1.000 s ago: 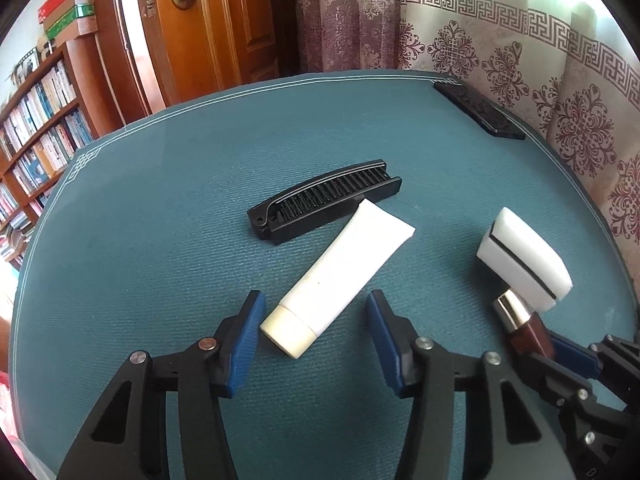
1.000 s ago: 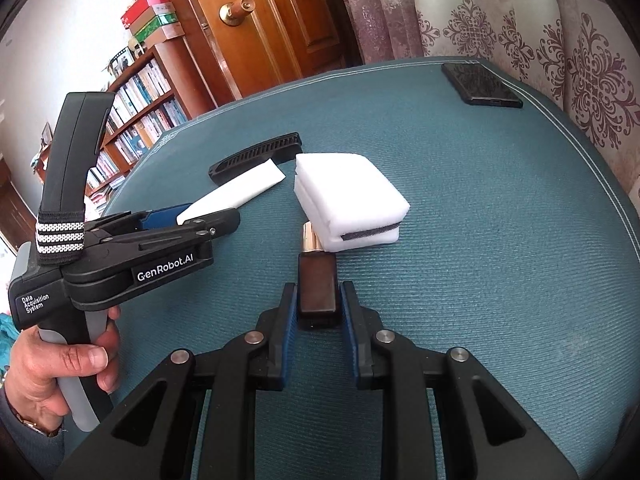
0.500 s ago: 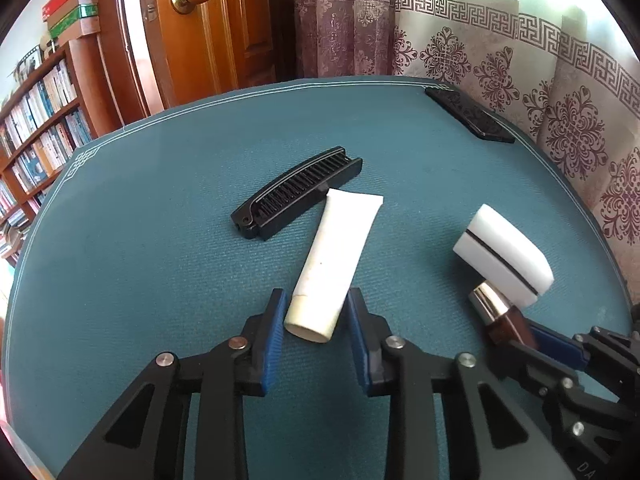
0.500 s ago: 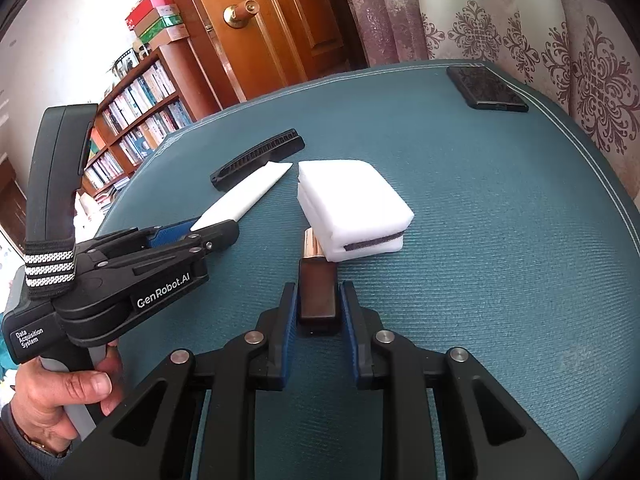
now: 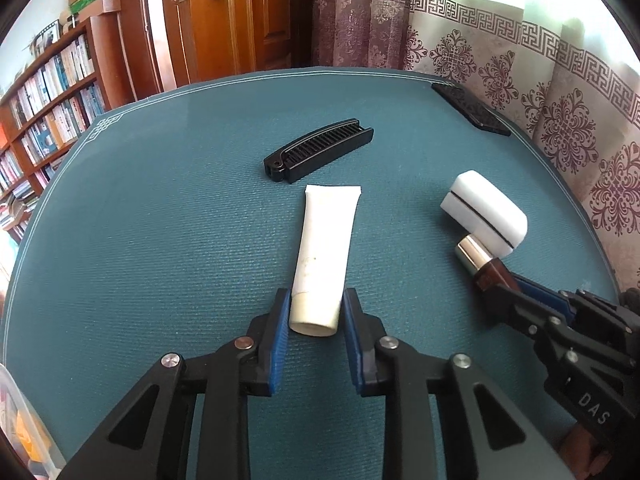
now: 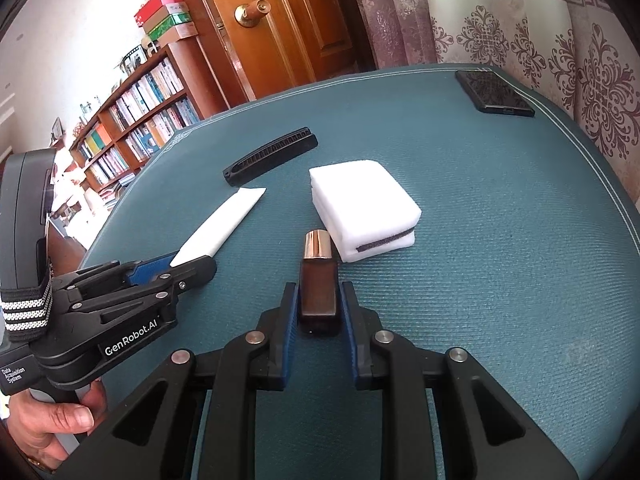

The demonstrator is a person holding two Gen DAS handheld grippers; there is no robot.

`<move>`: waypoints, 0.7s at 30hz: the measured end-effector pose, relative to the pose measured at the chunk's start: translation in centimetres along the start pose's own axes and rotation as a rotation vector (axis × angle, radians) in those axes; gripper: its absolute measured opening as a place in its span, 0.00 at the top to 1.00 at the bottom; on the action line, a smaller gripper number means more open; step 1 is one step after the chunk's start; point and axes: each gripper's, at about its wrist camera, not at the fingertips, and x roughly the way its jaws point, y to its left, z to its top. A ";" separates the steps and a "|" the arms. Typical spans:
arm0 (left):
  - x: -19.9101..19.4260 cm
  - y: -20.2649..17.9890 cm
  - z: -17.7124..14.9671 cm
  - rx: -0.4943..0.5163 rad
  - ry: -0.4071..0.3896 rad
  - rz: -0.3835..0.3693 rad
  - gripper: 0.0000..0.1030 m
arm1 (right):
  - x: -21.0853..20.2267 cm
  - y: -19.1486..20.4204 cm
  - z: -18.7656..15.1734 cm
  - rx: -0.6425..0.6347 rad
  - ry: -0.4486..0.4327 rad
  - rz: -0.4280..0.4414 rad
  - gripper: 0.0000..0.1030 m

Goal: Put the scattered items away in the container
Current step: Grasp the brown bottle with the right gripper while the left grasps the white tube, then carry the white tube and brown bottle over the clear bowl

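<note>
My left gripper is shut on the cap end of a white tube that lies on the teal table, its flat end pointing away. A small brown bottle with a metallic cap sits clamped in my right gripper, its cap almost touching a white sponge block. In the left wrist view the bottle and sponge appear at the right, with the right gripper behind them. A black folding comb lies beyond the tube. The left gripper also shows in the right wrist view.
A black phone lies near the table's far right edge by the curtain. A clear plastic container's corner shows at the lower left of the left wrist view. A bookshelf and a wooden door stand behind the table. A hand holds the left gripper's handle.
My left gripper moved forward and closed from wide open onto the tube's cap end; the tube swung straighter. The right gripper stays shut on the bottle, hardly moved.
</note>
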 end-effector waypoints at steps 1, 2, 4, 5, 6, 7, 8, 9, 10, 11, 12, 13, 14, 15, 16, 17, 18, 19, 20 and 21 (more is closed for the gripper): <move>0.1 0.0 0.1 -0.002 0.000 -0.003 0.68 | 0.0 -0.1 0.0 0.003 0.002 0.001 0.78; 0.2 -0.1 0.3 0.000 -0.001 -0.003 0.64 | 0.1 -0.2 -0.1 0.007 0.004 0.004 0.78; 0.5 -0.4 0.6 0.010 -0.003 0.002 0.58 | 0.1 -0.2 -0.1 0.011 0.005 0.006 0.78; 0.7 -0.5 0.7 0.015 -0.004 0.002 0.52 | 0.1 -0.3 -0.1 0.012 0.004 0.005 0.78; 0.8 -0.6 0.9 0.019 -0.004 0.000 0.49 | 0.1 -0.3 -0.1 0.012 0.005 0.005 0.78; 1.0 -0.7 1.0 0.025 -0.006 0.001 0.47 | 0.1 -0.3 -0.1 0.011 0.005 0.005 0.78; 1.2 -0.8 1.2 0.030 -0.009 0.005 0.47 | 0.2 -0.2 0.0 0.009 0.005 0.003 0.78; 1.2 -0.9 1.2 0.034 -0.014 0.009 0.47 | 0.2 -0.2 -0.1 0.006 0.004 0.001 0.78; 1.3 -0.9 1.3 0.035 -0.016 0.011 0.47 | 0.2 -0.2 0.0 0.005 0.004 0.000 0.78; 1.4 -0.8 1.3 0.032 -0.019 0.012 0.52 | 0.2 -0.2 0.0 0.005 0.003 -0.001 0.78; 1.4 -0.8 1.3 0.031 -0.022 0.017 0.57 | 0.2 -0.2 0.0 0.006 0.003 -0.001 0.78; 1.4 -0.9 1.4 0.034 -0.025 0.024 0.68 | 0.2 -0.2 0.0 0.008 0.002 0.000 0.78; 1.3 -0.9 1.3 0.038 -0.025 0.027 0.71 | 0.2 -0.3 0.0 0.009 0.002 0.001 0.78; 1.2 -0.8 1.2 0.036 -0.023 0.029 0.72 | 0.2 -0.4 0.0 0.011 0.002 0.003 0.78; 1.0 -0.7 1.1 0.031 -0.021 0.031 0.72 | 0.2 -0.4 -0.1 0.013 0.002 0.004 0.78; 0.8 -0.7 0.9 0.027 -0.020 0.033 0.72 | 0.2 -0.4 0.0 0.012 0.002 0.004 0.78; 0.6 -0.6 0.6 0.024 -0.020 0.033 0.72 | 0.2 -0.4 0.0 0.009 0.002 0.004 0.78; 0.3 -0.5 0.4 0.021 -0.019 0.031 0.72 | 0.2 -0.3 -0.1 0.003 0.002 0.002 0.78; 0.0 -0.4 0.1 0.018 -0.020 0.029 0.72 | 0.1 -0.1 -0.1 -0.004 0.001 0.003 0.78; -0.4 -0.2 -0.2 0.015 -0.022 0.030 0.72 | 0.1 0.0 -0.2 -0.012 0.001 0.007 0.78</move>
